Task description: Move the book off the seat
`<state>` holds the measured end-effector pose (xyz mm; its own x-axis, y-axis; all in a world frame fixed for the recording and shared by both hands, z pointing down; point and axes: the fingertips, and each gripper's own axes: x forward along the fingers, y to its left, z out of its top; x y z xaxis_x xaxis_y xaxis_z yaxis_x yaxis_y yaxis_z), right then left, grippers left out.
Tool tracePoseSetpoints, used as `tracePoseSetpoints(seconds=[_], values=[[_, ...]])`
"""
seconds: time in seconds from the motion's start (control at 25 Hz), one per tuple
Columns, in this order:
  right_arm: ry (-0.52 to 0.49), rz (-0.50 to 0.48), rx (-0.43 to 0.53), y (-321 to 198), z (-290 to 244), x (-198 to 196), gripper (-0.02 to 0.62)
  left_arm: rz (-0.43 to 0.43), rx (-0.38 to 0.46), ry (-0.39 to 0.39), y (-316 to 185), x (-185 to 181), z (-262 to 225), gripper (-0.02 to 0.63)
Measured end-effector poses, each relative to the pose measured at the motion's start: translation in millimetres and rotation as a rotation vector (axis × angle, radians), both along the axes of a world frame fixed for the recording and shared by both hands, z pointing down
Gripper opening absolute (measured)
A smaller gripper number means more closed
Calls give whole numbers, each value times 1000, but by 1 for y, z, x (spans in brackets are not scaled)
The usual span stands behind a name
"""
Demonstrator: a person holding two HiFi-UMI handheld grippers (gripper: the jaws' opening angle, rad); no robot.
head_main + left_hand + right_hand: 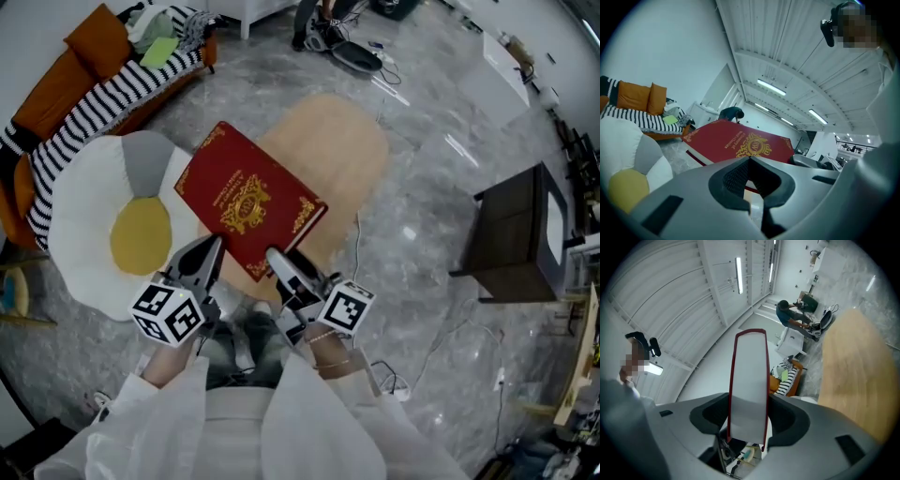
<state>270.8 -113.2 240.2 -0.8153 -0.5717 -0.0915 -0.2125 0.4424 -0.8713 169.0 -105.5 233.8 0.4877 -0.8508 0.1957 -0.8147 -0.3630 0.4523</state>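
I see a red hardback book [248,199] with gold print hanging tilted in the air, over the near end of an oval wooden table [342,150] and the rim of an egg-shaped seat cushion [89,220]. My right gripper [287,264] is shut on the book's near corner. In the right gripper view the book [749,376] stands edge-on between the pads. My left gripper [215,246] sits at the book's lower left edge with its jaw tips together. In the left gripper view the cover [740,143] lies just beyond that gripper [749,160].
An orange sofa [70,80] with a striped blanket stands at the back left. A dark cabinet [516,234] is at the right, with cables on the marble floor around it. A person [314,23] bends over gear at the far back.
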Motion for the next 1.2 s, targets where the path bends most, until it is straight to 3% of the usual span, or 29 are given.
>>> tracePoseSetpoints(seconds=[0.2, 0.52, 0.76, 0.92, 1.2], values=[[-21, 58, -24, -11, 21, 52, 255, 62, -17, -26, -14, 51, 16, 6], [9, 120, -77, -34, 60, 90, 255, 74, -105, -27, -54, 79, 61, 6], [-5, 197, -124, -57, 96, 91, 255, 150, -144, -55, -81, 88, 96, 6], [-16, 231, -165, -69, 129, 91, 255, 154, -187, -38, -97, 94, 121, 6], [-37, 265, -255, -76, 209, 89, 255, 233, -231, -72, -112, 108, 179, 6]])
